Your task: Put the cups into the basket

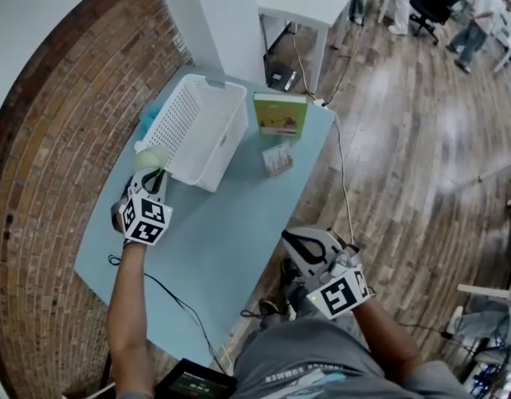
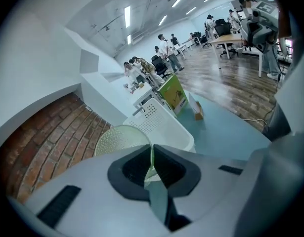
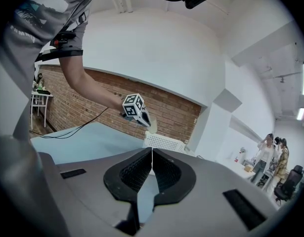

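My left tongs [image 1: 149, 175]: clamped on the green cup's [image 1: 151, 158] rim, held just beside the basket's [image 1: 228, 140] near left corner; the basket lies ahead and right. My right tongs [image 1: 288, 239]: closed, empty, well back from the table [image 1: 213, 239].

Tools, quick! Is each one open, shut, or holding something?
Left tool: shut, pinching the rim of the pale green cup.
Right tool: shut, holding nothing.

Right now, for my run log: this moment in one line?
left gripper: shut on green cup, beside white basket | right gripper: shut, empty
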The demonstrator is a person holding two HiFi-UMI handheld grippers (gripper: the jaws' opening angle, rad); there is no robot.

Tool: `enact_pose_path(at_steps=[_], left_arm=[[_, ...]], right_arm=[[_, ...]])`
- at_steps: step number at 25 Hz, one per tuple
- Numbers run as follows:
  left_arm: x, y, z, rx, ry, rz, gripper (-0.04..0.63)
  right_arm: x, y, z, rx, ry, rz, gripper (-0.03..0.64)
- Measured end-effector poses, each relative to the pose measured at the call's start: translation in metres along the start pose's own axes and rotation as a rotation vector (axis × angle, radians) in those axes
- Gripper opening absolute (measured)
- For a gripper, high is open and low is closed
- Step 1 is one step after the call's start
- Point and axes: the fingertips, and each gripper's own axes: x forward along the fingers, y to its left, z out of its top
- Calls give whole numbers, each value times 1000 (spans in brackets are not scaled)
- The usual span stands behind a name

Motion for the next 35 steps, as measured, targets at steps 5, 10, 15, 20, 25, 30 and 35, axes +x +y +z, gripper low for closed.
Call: enact_pose_path(at_steps=[5, 10, 15, 20, 25, 30, 35], left_arm=[[22, 12, 14, 23, 2, -17, 20], [48, 19, 29, 24, 0, -43, 20], [77, 17, 43, 44, 6, -81, 20], [109, 15, 47, 34, 21, -129, 20], [140, 9, 47, 35, 41, -175, 20], [170, -2, 46, 27, 62, -223, 20], [201, -11, 41, -3, 85, -273, 20]], right_arm=[[-3, -5, -7, 4, 15, -7, 14], [-5, -14, -16, 12, 36, -17, 14], [-7, -21, -27, 21, 55, -31, 14], [-9, -30, -40, 33, 78, -46, 14], [-10, -39, -53, 46, 108, -61, 14], [-12, -45, -66, 55, 144, -71, 14], [-12, -54, -80, 68, 170, -86, 14]])
